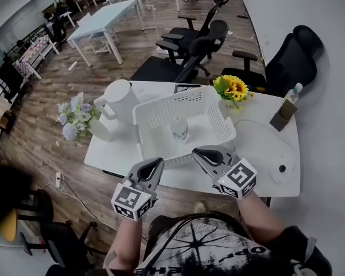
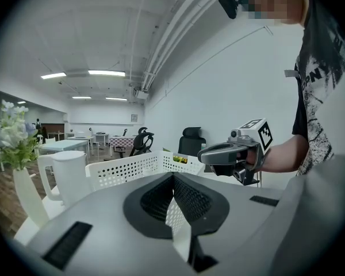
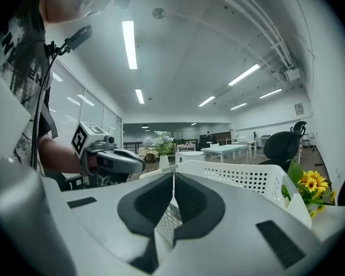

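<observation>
Both grippers hover at the near edge of a white table (image 1: 118,154), just short of a white perforated basket (image 1: 161,115). My left gripper (image 1: 154,166) is shut with nothing in it, its tips (image 2: 173,177) aimed at the basket wall (image 2: 132,168). My right gripper (image 1: 202,154) is also shut and empty, its jaws (image 3: 173,177) meeting in front of the basket (image 3: 241,177). A small clear jar-like object (image 1: 180,128) stands inside the basket. Each gripper shows in the other's view: the right gripper (image 2: 227,153) and the left gripper (image 3: 118,161).
A white pitcher (image 1: 119,99) and a vase of pale flowers (image 1: 75,117) stand left of the basket. Sunflowers (image 1: 234,88), a bottle (image 1: 286,107) and a round white disc (image 1: 280,168) lie to the right. Black office chairs (image 1: 198,42) stand behind the table.
</observation>
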{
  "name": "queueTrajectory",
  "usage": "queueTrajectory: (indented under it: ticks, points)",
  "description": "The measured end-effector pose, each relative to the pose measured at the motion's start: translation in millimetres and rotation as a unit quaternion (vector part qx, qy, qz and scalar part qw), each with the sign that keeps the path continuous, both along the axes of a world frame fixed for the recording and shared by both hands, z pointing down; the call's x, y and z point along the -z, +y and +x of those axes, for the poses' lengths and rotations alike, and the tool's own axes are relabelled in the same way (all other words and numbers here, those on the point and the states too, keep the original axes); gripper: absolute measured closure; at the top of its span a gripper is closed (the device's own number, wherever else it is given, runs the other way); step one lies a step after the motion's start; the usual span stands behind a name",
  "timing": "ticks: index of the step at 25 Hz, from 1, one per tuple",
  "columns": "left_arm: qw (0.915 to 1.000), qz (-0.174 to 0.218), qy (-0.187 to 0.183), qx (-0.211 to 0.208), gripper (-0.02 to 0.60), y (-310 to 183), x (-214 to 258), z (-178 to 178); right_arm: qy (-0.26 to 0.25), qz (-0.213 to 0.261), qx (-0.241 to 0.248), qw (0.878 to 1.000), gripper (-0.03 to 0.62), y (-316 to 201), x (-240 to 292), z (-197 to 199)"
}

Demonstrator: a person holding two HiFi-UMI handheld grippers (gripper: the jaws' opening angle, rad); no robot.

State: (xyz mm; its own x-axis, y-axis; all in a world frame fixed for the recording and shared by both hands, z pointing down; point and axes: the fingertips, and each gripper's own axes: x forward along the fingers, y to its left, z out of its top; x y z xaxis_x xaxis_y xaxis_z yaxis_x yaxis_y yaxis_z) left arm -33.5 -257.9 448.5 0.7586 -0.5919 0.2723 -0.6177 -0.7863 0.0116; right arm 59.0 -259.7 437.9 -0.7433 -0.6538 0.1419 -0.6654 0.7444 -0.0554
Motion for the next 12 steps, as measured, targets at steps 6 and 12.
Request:
queueTrajectory:
  ticks: [6,12]
  points:
    - [1.0000,-0.001,-0.007,0.007,0.571,-5,-1,7,-0.011,-0.004,0.017,1.000,0.571,-13,0,1]
    - [0.9999,-0.006,0.005,-0.008,0.572,-14,0,3,-0.003,-0.002,0.008,1.000,0.571,-28,12,-3]
